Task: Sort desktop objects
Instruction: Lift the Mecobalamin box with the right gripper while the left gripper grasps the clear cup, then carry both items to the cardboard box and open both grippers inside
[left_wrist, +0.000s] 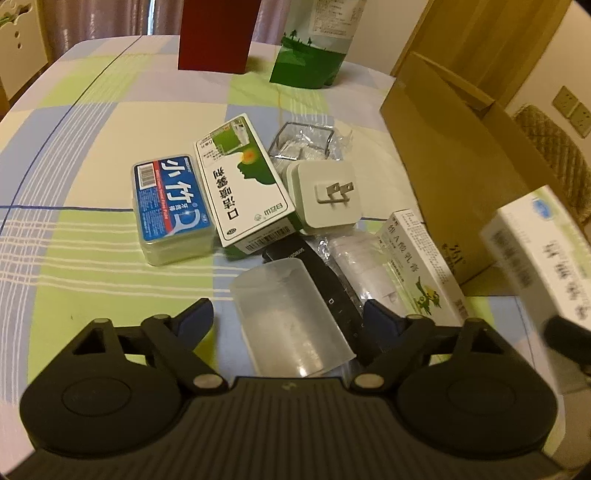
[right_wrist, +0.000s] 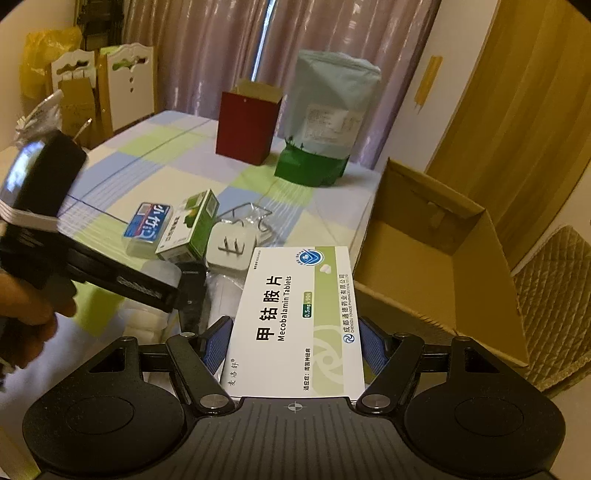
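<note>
My left gripper (left_wrist: 290, 319) is open low over the table, its blue-padded fingers on either side of a translucent plastic cup (left_wrist: 291, 321) lying on its side. My right gripper (right_wrist: 295, 343) is shut on a white and green tablet box (right_wrist: 295, 317), held in the air just left of the open cardboard box (right_wrist: 443, 258); the same tablet box (left_wrist: 543, 251) shows at the right edge of the left wrist view. On the checked cloth lie a blue floss case (left_wrist: 171, 206), a green and white carton (left_wrist: 243, 184), a white plug adapter (left_wrist: 327, 195) and an ointment box (left_wrist: 421, 273).
A black flat device (left_wrist: 325, 288) and a clear plastic wrapper (left_wrist: 362, 266) lie under the pile; a clear tray (left_wrist: 303, 142) sits behind the adapter. A red paper bag (left_wrist: 218, 33) and a green pouch (left_wrist: 314, 44) stand at the back. A hand (right_wrist: 26, 317) holds the left gripper.
</note>
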